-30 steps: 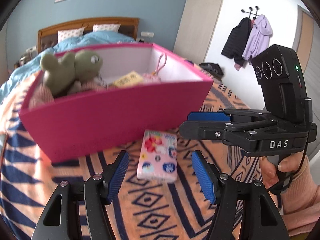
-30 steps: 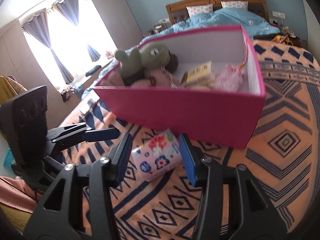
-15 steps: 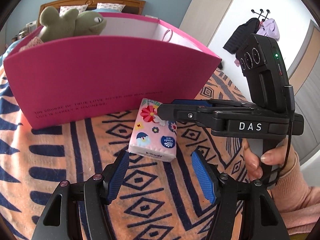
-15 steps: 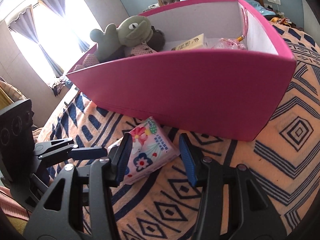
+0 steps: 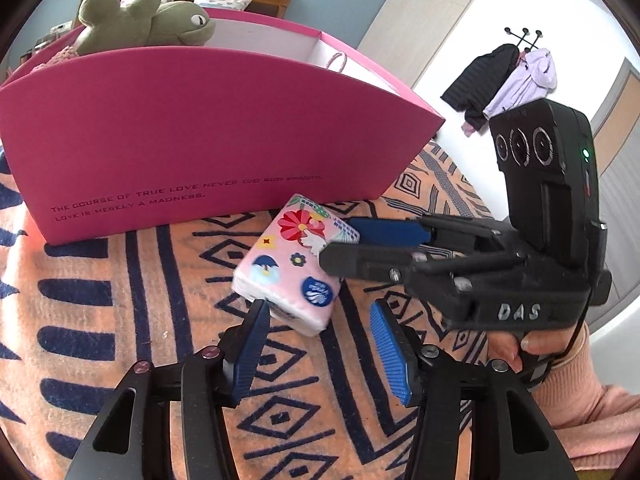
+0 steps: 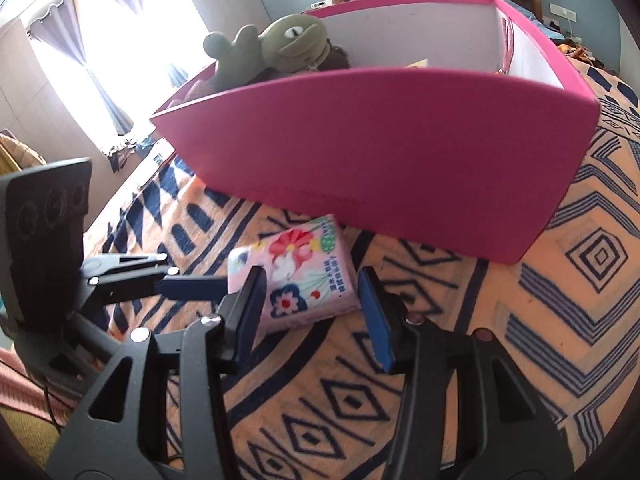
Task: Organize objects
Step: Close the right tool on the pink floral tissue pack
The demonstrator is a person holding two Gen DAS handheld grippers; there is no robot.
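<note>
Both grippers have dropped around the tissue pack (image 5: 289, 264): left gripper (image 5: 318, 334) closing, right gripper (image 6: 316, 308) unclenched.

I see orange blanket (image 5: 120, 288) with navy pattern filling lower frame. Pink box (image 5: 208, 136) sits on it upper centre; tissue pack (image 5: 288, 264) lies on it, mid-frame, just below box.

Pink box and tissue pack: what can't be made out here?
- Box contents: both views, the front wall hides all but the plush and a yellow corner.
- Right tongs on the pack: left view, upper finger hides contact.
- Pack's left side: right view, finger covers it.
</note>
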